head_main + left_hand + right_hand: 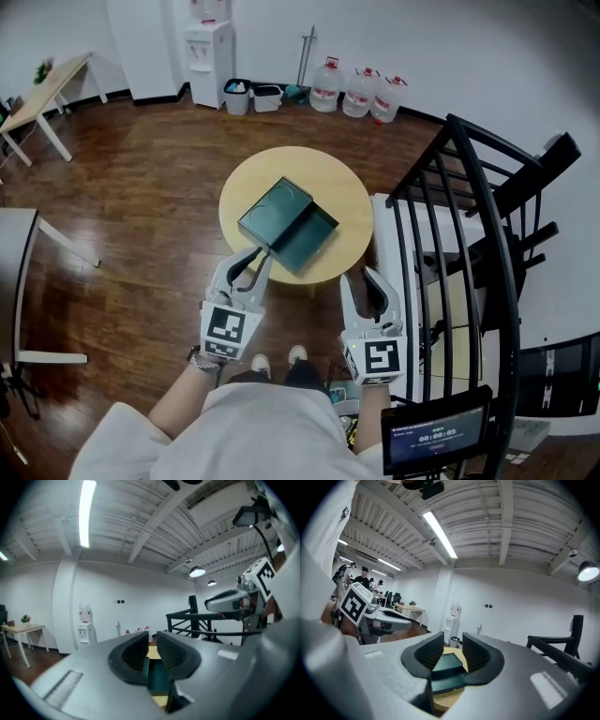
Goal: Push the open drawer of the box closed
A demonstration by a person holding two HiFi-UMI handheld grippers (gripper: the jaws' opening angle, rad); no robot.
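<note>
Table: round, pale wood (pixel 352 202), standing on a dark plank floor.
Box: dark green (pixel 270 208), near the table's middle, set cornerwise to the person.
Drawer: (pixel 314 239) pulled out of the box toward the table's near-right edge, still open.
Left gripper: (pixel 257 259) tips over the table's near edge, just beside the box's near corner. Contact can't be told. Jaws a narrow slot apart, clamping nothing.
Right gripper: (pixel 367 277) at the near-right rim, clear of the drawer. Jaws wider apart, gripping nothing.
</note>
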